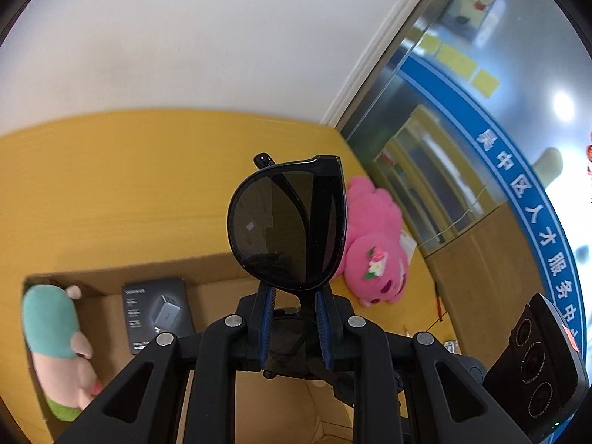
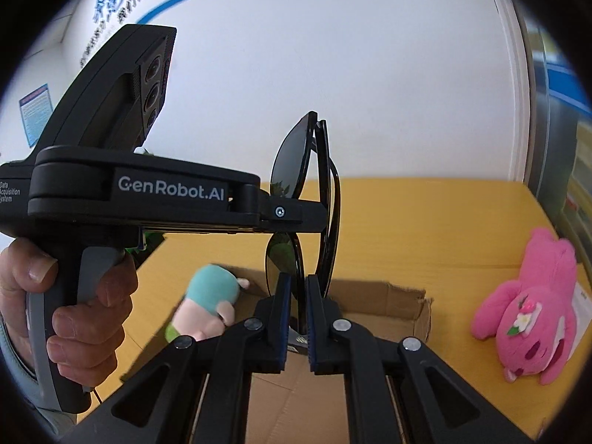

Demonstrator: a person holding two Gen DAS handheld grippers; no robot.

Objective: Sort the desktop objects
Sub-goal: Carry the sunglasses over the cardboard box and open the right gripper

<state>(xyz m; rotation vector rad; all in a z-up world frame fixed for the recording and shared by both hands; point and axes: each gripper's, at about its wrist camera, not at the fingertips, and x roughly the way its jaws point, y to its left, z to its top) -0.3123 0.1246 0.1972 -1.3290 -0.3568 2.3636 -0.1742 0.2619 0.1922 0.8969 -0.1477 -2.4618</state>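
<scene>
Black folded sunglasses point(image 1: 288, 222) are held in the air above an open cardboard box point(image 1: 218, 270). My left gripper point(image 1: 294, 296) is shut on their lower part. In the right wrist view the sunglasses point(image 2: 318, 192) stand edge-on, and my right gripper point(image 2: 296, 288) is shut on their lower lens. The left gripper point(image 2: 310, 214) comes in from the left and clamps them at mid height. A pink plush toy point(image 1: 373, 244) lies on the yellow table to the right of the box; it also shows in the right wrist view point(image 2: 529, 310).
Inside the box lie a teal and pink plush point(image 1: 55, 336), also in the right wrist view point(image 2: 207, 303), and a dark charger package point(image 1: 157, 314). The yellow table point(image 1: 111, 177) meets a white wall behind and a glass partition point(image 1: 462, 129) on the right.
</scene>
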